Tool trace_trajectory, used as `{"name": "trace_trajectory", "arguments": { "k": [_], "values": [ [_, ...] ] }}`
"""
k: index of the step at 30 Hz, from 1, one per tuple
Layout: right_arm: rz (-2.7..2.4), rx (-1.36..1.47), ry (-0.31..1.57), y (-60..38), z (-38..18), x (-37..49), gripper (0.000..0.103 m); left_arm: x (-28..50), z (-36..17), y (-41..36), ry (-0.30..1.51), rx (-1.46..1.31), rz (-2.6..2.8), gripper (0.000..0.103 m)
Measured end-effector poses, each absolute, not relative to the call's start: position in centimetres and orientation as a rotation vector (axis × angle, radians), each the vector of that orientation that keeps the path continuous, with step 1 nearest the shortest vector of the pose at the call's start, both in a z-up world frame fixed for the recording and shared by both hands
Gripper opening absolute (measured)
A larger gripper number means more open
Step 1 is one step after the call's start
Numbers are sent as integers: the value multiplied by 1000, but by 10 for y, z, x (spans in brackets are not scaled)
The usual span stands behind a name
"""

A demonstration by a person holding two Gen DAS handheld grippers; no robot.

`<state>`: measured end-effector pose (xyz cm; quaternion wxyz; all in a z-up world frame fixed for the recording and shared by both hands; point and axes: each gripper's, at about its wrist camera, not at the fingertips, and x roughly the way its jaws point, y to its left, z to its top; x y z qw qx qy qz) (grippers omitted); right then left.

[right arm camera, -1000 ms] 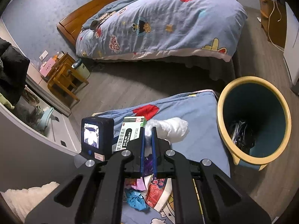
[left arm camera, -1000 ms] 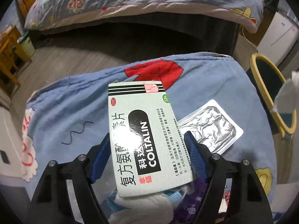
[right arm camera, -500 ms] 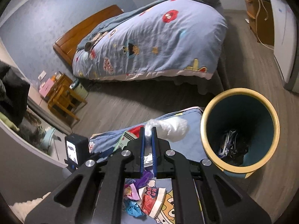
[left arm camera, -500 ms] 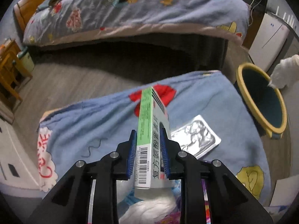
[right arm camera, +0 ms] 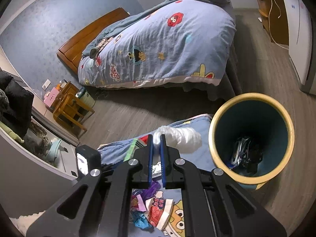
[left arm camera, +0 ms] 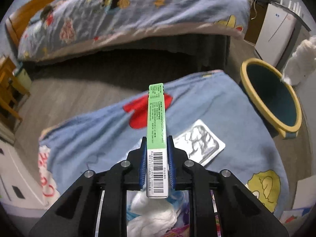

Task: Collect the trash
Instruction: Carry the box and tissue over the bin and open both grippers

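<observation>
My left gripper is shut on a medicine box, held edge-up with its green side and barcode showing, above the blue blanket. A foil blister pack lies on the blanket just right of it. My right gripper is shut on a wad of white tissue, held left of the yellow-rimmed teal bin, which has dark trash inside. The tissue and the bin also show at the right of the left wrist view.
More trash lies on the blanket below the grippers: white tissue, colourful wrappers and a blue scrap. A bed stands across the wood floor. A wooden stool is at left, a white appliance at right.
The left gripper closed on the medicine box, turned it on edge and lifted it. The right gripper carried the tissue rightward toward the bin.
</observation>
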<state>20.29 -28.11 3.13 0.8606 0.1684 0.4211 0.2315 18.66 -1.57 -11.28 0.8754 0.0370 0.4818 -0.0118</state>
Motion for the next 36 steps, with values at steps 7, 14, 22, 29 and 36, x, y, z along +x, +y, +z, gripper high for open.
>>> {"name": "trace_trajectory", "arguments": {
  "k": [7, 14, 22, 29, 36],
  "values": [
    [389, 464, 881, -329, 22, 224, 6, 182, -47, -48, 836, 133, -108, 19],
    [292, 485, 889, -358, 9, 233, 6, 195, -27, -131, 816, 165, -308, 19],
    [220, 549, 903, -390, -12, 239, 6, 238, -63, -215, 920, 196, -457, 19],
    [187, 591, 905, -405, -23, 243, 8, 250, -78, -239, 893, 238, -469, 23],
    [165, 604, 896, -413, -24, 244, 31, 248, -71, -235, 857, 203, -457, 54]
  ]
}}
